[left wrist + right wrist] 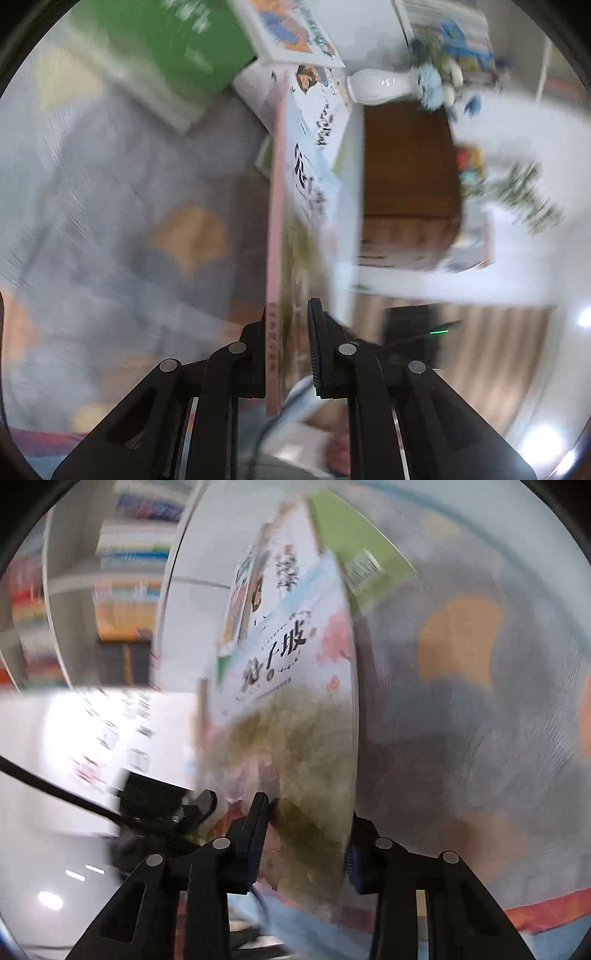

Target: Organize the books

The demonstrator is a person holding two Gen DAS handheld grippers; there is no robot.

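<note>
Straight ahead of the left tongs (286, 354), a thin picture book (275, 236) stands on edge, its pink spine running away from the fingers toward the far pile. These tongs are at their narrowest and pinch the near end of that book between the pads, so its long axis lies along the line the tongs point. Beyond the book's far end, a green book (184, 59) lies flat to the left, and two white-covered books (295, 33) overlap just past the tip; all rest on a grey patterned bedspread (92, 203). Right of the held book sits a white shelf unit (517, 258) with a brown recess, a white vase (380, 86) of pale blue flowers above it.

From the right tongs (306, 834), the same book (295, 672) shows its front cover, which rises ahead and leans to the left. Its lower corner sits between these fingers, which stand fairly narrow; blur hides whether both pads truly press on the cover, so I cannot tell if this side grips or only brackets it. Left of these tongs, blurred bookshelves (122, 590) hold coloured spines.

Both hands are at the book's near end, so the coming move likely turns on keeping the spine upright while steering the far end toward a slot.

Readable writing is scarce: large black characters on the cover end in "子坡"; smaller print below them, the spine lettering and the green book's barcode label are too smeared to read.
</note>
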